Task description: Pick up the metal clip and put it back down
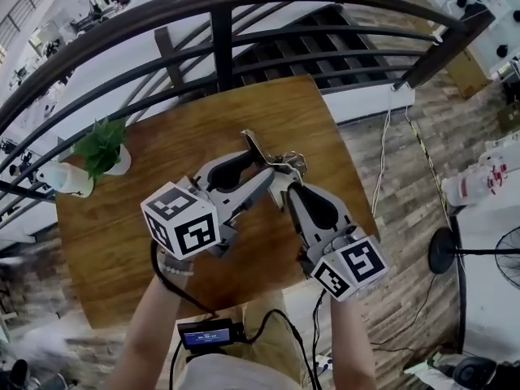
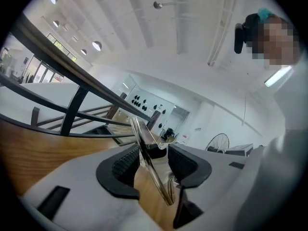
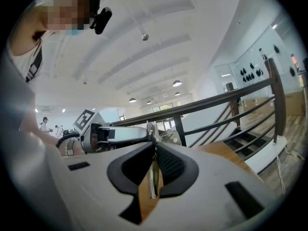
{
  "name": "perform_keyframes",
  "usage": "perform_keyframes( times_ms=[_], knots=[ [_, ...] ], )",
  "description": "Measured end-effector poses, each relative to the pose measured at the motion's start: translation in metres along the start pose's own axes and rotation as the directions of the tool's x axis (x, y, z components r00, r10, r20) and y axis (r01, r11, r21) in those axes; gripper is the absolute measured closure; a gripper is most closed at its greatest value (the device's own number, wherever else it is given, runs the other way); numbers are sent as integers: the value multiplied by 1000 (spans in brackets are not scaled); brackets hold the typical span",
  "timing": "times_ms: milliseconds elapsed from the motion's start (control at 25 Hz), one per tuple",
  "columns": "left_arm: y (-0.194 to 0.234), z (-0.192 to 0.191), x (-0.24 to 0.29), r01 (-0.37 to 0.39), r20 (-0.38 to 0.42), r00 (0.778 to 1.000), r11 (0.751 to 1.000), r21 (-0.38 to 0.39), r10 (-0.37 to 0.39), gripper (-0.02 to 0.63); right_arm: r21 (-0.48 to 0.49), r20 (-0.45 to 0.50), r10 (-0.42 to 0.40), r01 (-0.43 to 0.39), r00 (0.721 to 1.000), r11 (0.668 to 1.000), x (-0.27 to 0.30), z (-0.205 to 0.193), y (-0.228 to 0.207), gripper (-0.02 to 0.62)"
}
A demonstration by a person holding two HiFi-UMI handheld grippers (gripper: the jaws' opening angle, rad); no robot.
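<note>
We hold the right gripper [image 1: 289, 184] pinched narrow on the metal clip [image 1: 253, 145] above the wooden table's [image 1: 122, 242] middle. Its long strip points toward the far edge, between the left gripper's [image 1: 268, 167] wide jaws. 1 potted plant [image 1: 101, 146] stands at the far left corner, with the railing [image 1: 219, 39] beyond.

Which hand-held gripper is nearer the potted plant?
Left. The left hand-held gripper is right of the potted plant in the head view; the right hand-held gripper is farther right, beyond it.
</note>
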State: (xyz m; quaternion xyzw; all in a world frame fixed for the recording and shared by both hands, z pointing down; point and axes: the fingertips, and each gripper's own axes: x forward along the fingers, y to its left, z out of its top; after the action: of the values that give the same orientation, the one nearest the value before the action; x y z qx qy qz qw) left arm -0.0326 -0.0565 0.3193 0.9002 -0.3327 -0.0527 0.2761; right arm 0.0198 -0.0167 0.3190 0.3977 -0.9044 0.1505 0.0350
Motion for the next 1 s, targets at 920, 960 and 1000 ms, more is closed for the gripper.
perform_keyframes(
  times_ms=[920,960,1000],
  knots=[
    [-106,47,-98,75,-3,997,939,336,-79,414,-51,126,-85,92,988,994,-68,45,113,566],
    [-108,48,-102,77,-1,997,937,342,-82,414,-56,128,-85,93,988,994,-69,45,117,566],
    [-111,49,-105,80,2,996,935,346,-86,414,-60,131,-84,93,988,994,-71,46,121,566]
  ],
)
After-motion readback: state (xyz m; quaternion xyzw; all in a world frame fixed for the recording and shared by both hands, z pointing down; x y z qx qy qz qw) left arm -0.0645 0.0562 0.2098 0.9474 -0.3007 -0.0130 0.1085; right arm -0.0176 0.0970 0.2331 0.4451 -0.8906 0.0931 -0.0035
